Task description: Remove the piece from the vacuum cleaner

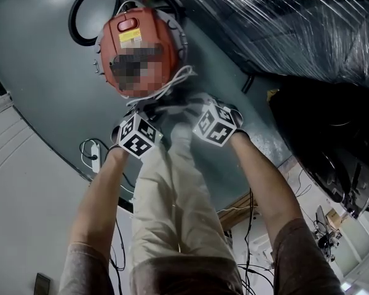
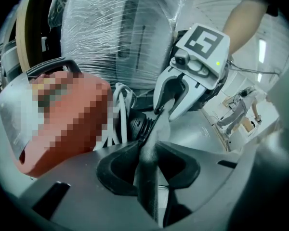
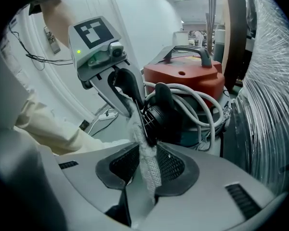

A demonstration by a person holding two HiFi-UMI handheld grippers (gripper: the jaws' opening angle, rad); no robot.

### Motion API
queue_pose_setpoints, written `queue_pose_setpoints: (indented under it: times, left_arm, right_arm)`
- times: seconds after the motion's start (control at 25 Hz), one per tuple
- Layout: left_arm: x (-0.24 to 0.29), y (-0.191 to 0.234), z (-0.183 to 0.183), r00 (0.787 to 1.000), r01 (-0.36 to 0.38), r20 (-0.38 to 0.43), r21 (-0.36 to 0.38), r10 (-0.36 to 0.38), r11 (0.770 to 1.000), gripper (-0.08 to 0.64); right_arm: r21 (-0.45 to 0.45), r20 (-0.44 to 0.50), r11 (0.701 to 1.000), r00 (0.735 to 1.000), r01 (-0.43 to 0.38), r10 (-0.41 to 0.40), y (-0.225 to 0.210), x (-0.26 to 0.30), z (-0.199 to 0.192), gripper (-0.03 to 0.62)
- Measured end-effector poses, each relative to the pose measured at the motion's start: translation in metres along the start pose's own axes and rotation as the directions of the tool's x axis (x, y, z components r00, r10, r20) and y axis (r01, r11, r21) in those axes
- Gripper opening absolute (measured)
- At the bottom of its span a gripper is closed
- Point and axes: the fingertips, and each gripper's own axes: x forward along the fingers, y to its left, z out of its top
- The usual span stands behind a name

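Two grips are on and the pull is not yet made, as I read it. Your left gripper [image 2: 148, 153] has its jaws drawn nearly together, pads pinching a pale mesh strip [image 2: 157, 126] that leaves them toward 1 o'clock in the left gripper view. Your right gripper [image 3: 145, 160] does the same from the other side. Its jaws are narrow and clamped on that same mesh, which climbs toward 11 o'clock in the right gripper view to where the opposite claw holds it. So the two claws face each other with the strip stretched between them.

Where's the piece? It lies right against the black ribbed hose cuff [image 3: 160, 117] at the front of the red drum-shaped vacuum cleaner [image 1: 141, 39]. The cleaner sits on the grey floor [image 1: 43, 72] at 12 o'clock from your hands in the head view, with a white cable [image 3: 202, 100] looped at its front. The strip touches the cuff's edge, but I can't tell whether it's fastened there or only lying against it.

Done, by my judgement: the reach and the grasp, on both sides. Left to do: free the strip from the cuff and carry it clear of the machine. Mind the cable loops just beside the cuff, because they could snag when you draw back.
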Motion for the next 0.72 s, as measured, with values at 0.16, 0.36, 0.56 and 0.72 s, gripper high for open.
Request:
queue_pose_setpoints:
  times: [0.16, 0.36, 0.56, 0.72]
  left_arm:
    - [0.0009, 0.0019, 0.0002, 1.000, 0.002, -0.002, -0.020, -0.002, 1.000, 0.094]
    - [0.0010, 0.0024, -0.0002, 1.000, 0.008, -0.008, -0.033, -0.009, 0.999, 0.091]
    - [0.0012, 0.0032, -0.0004, 1.000, 0.013, -0.014, -0.062, -0.014, 0.998, 0.077]
    - [0.0000, -0.0012, -0.0035, 0.999, 0.031, -0.027, -0.070, -0.032, 0.997, 0.055]
  right_arm:
    - [-0.007, -0.006, 1.000, 1.000, -0.024, 0.024, 0.0016, 0.0022, 0.0004, 0.077]
    - [-0.008, -0.020, 0.999, 0.998, -0.051, 0.051, 0.0021, 0.0022, -0.0001, 0.067]
    - [0.024, -0.014, 0.998, 0.999, -0.053, 0.053, 0.0017, 0.0023, -0.0008, 0.055]
    - [0.038, -0.010, 0.998, 0.999, -0.052, 0.052, 0.0039, 0.0020, -0.0022, 0.046]
